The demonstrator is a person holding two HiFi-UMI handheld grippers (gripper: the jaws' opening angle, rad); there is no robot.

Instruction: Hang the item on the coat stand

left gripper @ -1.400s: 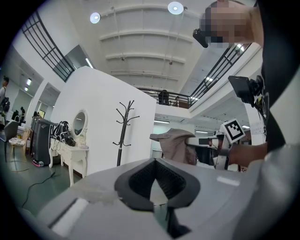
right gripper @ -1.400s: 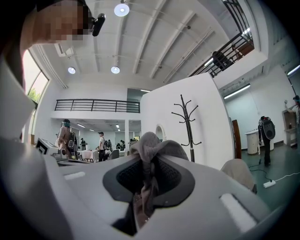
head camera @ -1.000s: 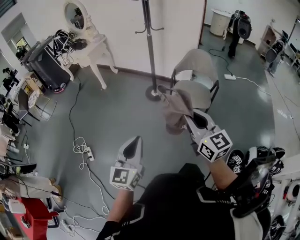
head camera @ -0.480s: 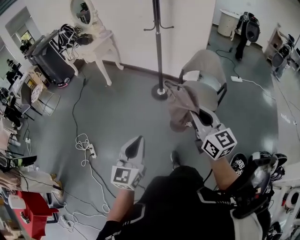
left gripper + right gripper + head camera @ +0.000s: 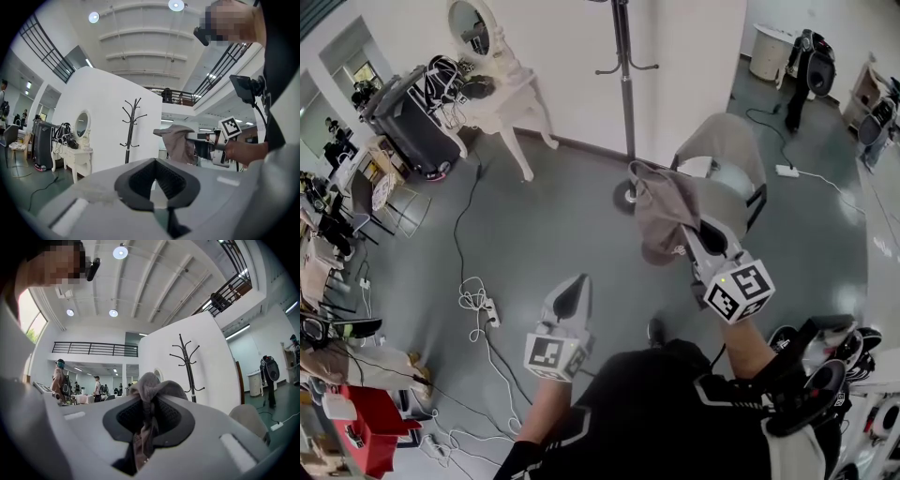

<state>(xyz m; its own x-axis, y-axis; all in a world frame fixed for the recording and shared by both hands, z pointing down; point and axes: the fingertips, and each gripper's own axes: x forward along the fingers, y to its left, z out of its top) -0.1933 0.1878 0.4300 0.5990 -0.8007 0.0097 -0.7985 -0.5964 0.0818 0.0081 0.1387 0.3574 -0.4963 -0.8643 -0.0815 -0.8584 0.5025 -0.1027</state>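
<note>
Garment point(image 5: 661, 211), soft and light, hangs bunched in my right fingers point(image 5: 174, 418), best hooked by its loose fold; left fingers point(image 5: 139, 180) closed, empty.

We hold both grippers out in front, pointing level. Left gripper point(image 5: 578, 281): nearer our torso, jaws together with nothing between them. Right gripper point(image 5: 696, 236): farther out, jaws clamped on a cloth point(image 5: 661, 211) that drapes over their tips. Both bare forearms reach forward.

Taupe garment point(image 5: 662, 211) in right claw point(image 5: 691, 234), near upright black coat stand point(image 5: 627, 94).
</note>
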